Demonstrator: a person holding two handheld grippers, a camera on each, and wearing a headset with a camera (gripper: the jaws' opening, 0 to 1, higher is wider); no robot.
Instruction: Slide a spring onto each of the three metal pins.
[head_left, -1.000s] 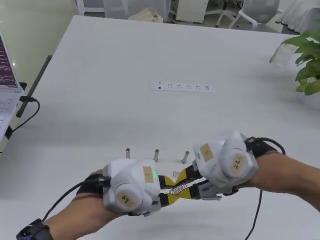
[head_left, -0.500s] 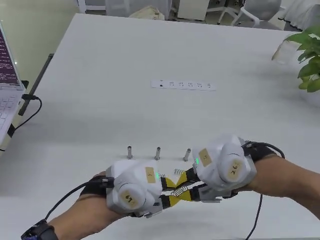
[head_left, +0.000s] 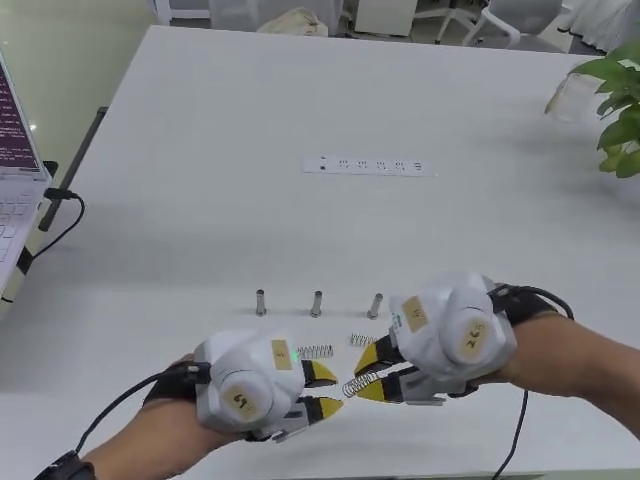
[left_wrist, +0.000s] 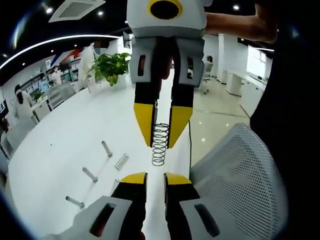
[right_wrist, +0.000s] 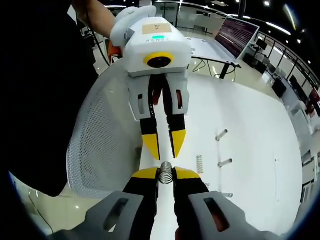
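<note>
Head view puts my left gripper (head_left: 330, 390) and right gripper (head_left: 365, 374) nose to nose over the near edge of the table (head_left: 200, 220). The three pins (head_left: 317, 303) stand upright in a row just beyond them, all bare, so by my reckoning no spring is on yet. Two loose springs (head_left: 315, 351) lie flat between that row and the tools.

My right gripper is closed down to the width of a coil and pinches the held spring (head_left: 360, 381) near one end, the rest jutting out towards my left. I take that grip as deliberate: it leaves the free end clear to go over a pin top. My left gripper's jaws stand a little apart with nothing between them, just short of that free end and apart from it. I judge it is waiting there to steady or straighten the spring rather than to carry anything.

Left gripper view gives me what the headset cannot: the held spring's whole length side-on, pinched between the right tool's yellow tips, its lower end hanging free above my own parted jaws. Right gripper view foreshortens the spring to an end-on ring, yet it shows the clamp best, both yellow tips pressed against the coil; it also shows the left jaws empty. Neither gripper view tells me as plainly as the headset that the pins are upright and in a row.
</note>
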